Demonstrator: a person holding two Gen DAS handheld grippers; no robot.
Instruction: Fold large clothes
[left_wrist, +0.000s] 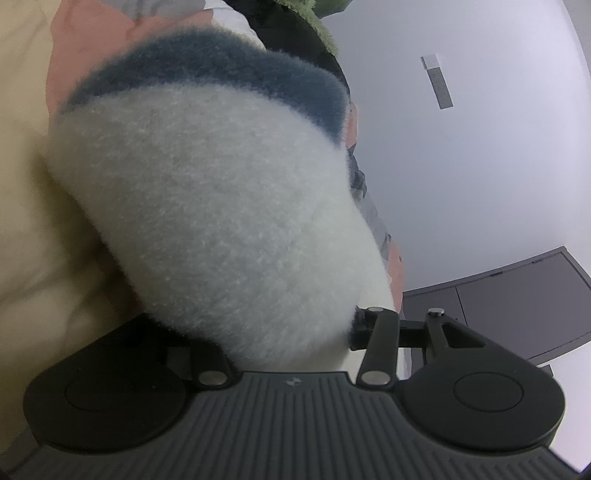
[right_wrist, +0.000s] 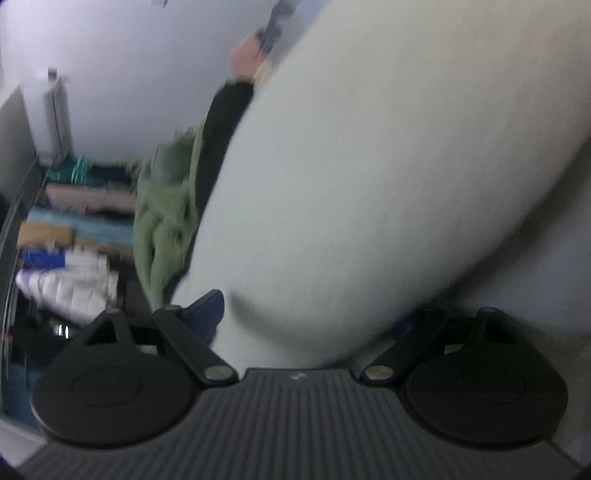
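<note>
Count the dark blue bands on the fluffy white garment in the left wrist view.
1: a dark blue band crosses the far end of the fluffy white garment. More may be hidden behind its bulk.

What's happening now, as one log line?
left gripper: fluffy fleece between jaws, grip hidden | right gripper: open, white cloth between jaws

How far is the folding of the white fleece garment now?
Done: nothing looks neatly folded yet. In hand: the white fleece garment bulges between the left gripper's jaws and fills the right gripper's view. Left: the green garment still lies crumpled.
</note>
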